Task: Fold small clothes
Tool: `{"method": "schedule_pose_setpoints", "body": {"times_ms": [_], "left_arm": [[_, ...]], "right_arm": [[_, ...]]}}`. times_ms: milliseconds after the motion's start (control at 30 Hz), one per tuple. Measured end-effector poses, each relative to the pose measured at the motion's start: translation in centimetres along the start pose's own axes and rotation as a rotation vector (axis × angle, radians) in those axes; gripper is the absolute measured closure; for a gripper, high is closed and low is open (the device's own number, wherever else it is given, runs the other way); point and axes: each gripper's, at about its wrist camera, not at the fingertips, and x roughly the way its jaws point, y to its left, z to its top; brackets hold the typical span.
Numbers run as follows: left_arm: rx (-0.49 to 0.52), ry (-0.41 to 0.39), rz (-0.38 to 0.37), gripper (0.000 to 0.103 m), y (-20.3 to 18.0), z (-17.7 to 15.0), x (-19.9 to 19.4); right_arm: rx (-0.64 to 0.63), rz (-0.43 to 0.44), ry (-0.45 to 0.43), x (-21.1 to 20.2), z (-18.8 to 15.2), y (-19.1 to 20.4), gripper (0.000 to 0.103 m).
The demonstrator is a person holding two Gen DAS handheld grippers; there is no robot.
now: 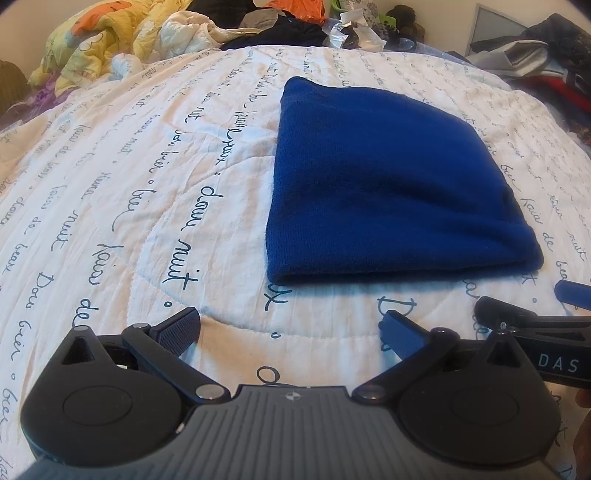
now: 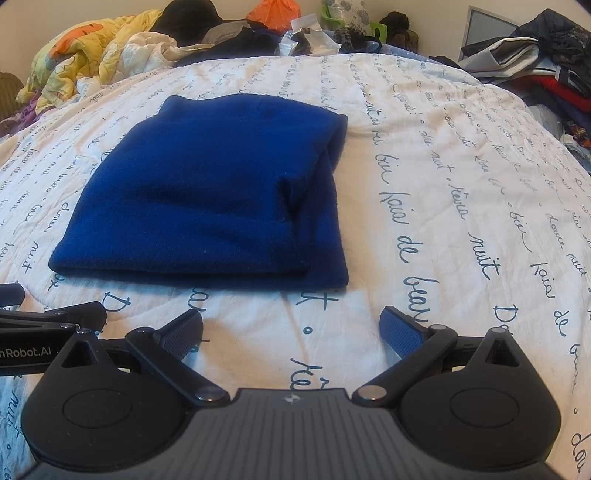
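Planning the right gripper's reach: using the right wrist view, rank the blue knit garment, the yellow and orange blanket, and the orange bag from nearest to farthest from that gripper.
From the right gripper, open over the quilt:
1. Blue knit garment: just ahead, slightly left, lying folded on the quilt.
2. Yellow and orange blanket: far left, heaped at the quilt's far edge.
3. Orange bag: top centre, in the pile beyond the blanket.

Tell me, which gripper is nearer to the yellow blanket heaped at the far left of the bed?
Left. The left gripper sits left of the right gripper, so closer to the yellow blanket; both are open, short of the blue garment.
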Motion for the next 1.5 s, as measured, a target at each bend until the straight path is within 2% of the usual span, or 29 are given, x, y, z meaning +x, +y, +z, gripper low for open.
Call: {"method": "schedule_pose_setpoints", "body": {"times_ms": [767, 1500], "left_arm": [[-0.004, 0.05, 0.005, 0.0, -0.06, 0.61, 0.34], [-0.001, 0.032, 0.004, 0.0, 0.02, 0.37, 0.23]], "right_arm": [[0.011, -0.009, 0.037, 0.43, 0.6, 0.42, 0.0], [0.01, -0.008, 0.04, 0.52, 0.64, 0.39, 0.0]]}}
